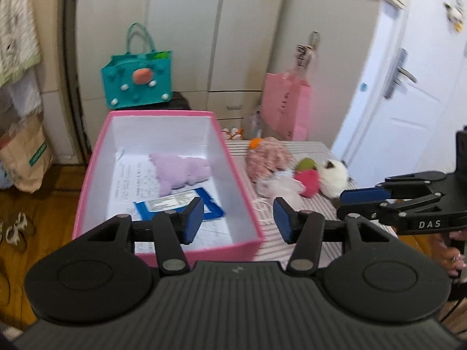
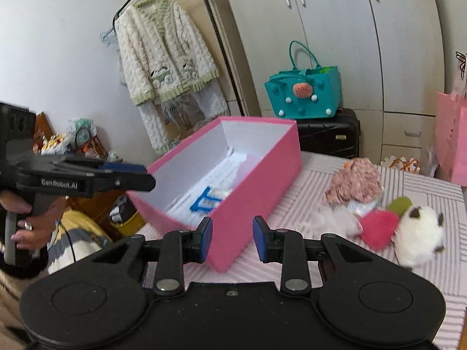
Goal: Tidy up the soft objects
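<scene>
An open pink box point(image 1: 87, 186) point(image 2: 256, 175) stands on the left of the striped table point(image 2: 306, 180). A lilac plush toy point(image 1: 181, 170) lies in it on papers. To its right lies a heap of soft things: a pink knitted piece point(image 1: 268, 156) point(image 2: 356, 180), a red strawberry plush point(image 1: 308, 179) point(image 2: 378, 230), a white cat plush point(image 1: 334, 178) point(image 2: 420, 233) and white fluff point(image 1: 280, 186). My left gripper point(image 1: 238, 218) point(image 2: 146, 175) hangs over the box's near right corner, open and empty. My right gripper point(image 2: 233, 237) point(image 1: 343, 204) hovers near the box's front corner, pads narrowly apart, nothing between them.
A teal felt bag point(image 1: 137, 84) point(image 2: 303, 93) sits on a black suitcase point(image 2: 329, 134) behind the box. A pink paper bag point(image 1: 286, 105) stands by the wardrobe, a white door point(image 1: 408, 87) at right. A knitted cardigan point(image 2: 163, 58) hangs at left. A brown paper bag point(image 1: 26, 157) stands on the floor.
</scene>
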The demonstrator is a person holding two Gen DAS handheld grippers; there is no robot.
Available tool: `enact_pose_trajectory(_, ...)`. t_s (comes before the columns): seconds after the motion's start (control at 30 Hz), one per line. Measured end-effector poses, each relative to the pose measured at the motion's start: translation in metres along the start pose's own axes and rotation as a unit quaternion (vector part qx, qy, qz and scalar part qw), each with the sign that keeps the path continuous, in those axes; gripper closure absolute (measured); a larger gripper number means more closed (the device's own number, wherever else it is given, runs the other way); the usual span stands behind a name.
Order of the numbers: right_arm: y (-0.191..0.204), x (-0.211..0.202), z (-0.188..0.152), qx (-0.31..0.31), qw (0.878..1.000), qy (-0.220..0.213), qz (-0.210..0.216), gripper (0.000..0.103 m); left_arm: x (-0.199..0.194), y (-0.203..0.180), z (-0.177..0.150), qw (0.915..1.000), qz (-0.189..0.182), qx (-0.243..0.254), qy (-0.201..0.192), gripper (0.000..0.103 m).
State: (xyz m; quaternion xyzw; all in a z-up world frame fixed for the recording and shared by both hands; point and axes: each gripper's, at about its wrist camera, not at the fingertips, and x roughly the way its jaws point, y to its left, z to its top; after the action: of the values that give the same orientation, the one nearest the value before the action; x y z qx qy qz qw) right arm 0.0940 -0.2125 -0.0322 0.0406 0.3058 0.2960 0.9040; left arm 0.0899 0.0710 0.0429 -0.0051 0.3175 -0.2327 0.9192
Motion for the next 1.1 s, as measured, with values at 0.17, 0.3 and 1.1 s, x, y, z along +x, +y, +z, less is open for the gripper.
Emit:
enact_pose_trajectory(0.17,0.004,-0.017,-0.031,-0.015,0.999,0.022,-0.027,0.063,-0.002,-0.030,-0.011,0.9987,-0.037,0.031,0.016,0.045)
enact_pose_trajectory(0.3,0.002,-0.031,-0.052,-0.017,0.999,0.027,-0.037,0.063,0.000,-0.054,-0.021,0.9963,-0.049,0.064,0.030,0.043)
enact_pose_trajectory(1.1,-0.075,0.010,-0.077,-0.093,0.982,-0.010,-0.166,0.058,0.117,-0.105,-0.038,0.9961,-0.057,0.067,0.003,0.043)
